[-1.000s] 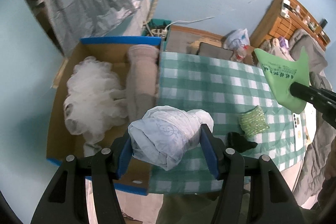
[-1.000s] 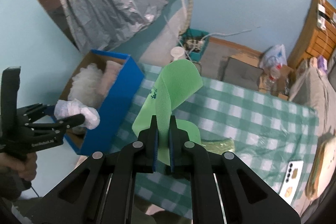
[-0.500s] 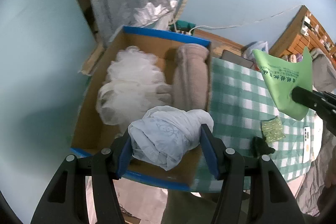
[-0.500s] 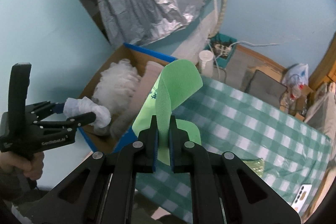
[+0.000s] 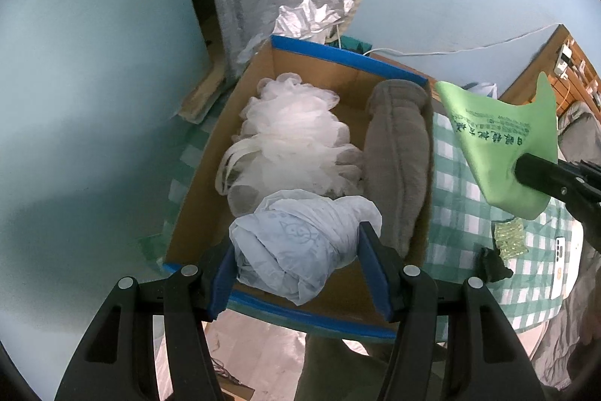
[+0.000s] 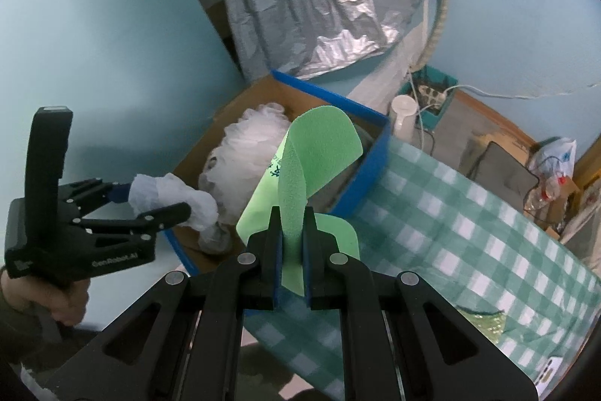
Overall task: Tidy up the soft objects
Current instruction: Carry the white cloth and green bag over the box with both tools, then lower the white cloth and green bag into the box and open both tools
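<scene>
Left tongs [image 5: 300, 258] advanced over box [image 5: 315, 48] | bundle [image 5: 300, 243] above near rim

L gripper [image 5: 300, 262] fingers clamped wide on load, R gripper [image 6: 290, 243] pinched nearly shut.

The left wrist view looks forward and downward along the left gripper [image 5: 300, 265], positioned close above the near rim of the open cardboard box with blue edges [image 5: 210, 168]. The box interior fills the centre of this view.

The right wrist view looks along the right gripper [image 6: 291, 250] from a higher, more distant position over the green-and-white checked surface [image 6: 469, 220], facing the same box [image 6: 370, 179] and the wall behind it.

Both views share the box, the white mesh bath sponge [image 5: 293, 141] [image 6: 240, 153] inside it, and the checked surface [image 5: 462, 224]. Each view shows the opposite gripper: right gripper [image 5: 520, 168], left gripper [image 6: 176, 202].
</scene>
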Demonstrator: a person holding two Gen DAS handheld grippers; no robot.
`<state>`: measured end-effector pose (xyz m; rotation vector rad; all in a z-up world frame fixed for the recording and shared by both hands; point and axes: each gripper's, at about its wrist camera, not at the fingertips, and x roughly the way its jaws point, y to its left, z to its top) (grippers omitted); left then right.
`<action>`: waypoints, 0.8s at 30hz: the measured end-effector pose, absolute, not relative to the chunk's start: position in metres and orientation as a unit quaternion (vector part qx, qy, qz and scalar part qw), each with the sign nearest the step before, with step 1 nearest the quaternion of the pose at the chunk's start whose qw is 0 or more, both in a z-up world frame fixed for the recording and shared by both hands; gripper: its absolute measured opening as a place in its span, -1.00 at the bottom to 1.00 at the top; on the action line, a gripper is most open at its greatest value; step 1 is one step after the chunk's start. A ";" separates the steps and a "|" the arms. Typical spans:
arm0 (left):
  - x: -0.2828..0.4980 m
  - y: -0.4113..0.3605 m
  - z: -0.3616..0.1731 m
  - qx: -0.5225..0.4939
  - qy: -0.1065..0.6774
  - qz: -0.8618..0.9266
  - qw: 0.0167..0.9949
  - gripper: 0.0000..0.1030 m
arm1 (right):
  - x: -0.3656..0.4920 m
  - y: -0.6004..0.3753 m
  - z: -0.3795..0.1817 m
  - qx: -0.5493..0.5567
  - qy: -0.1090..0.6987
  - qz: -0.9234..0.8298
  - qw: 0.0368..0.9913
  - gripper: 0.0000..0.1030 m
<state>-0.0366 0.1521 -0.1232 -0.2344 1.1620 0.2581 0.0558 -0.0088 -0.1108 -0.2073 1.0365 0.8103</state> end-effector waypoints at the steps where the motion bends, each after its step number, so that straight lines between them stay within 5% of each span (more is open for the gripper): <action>1: -0.037 0.154 -0.125 -0.111 0.547 0.122 0.821 0.18 | 0.055 -0.005 -0.111 -0.097 0.481 0.378 0.785 -0.86; 24: -0.037 0.184 -0.160 -0.112 0.572 0.137 0.801 0.19 | 0.040 0.063 -0.156 -0.140 0.520 0.393 0.746 -0.82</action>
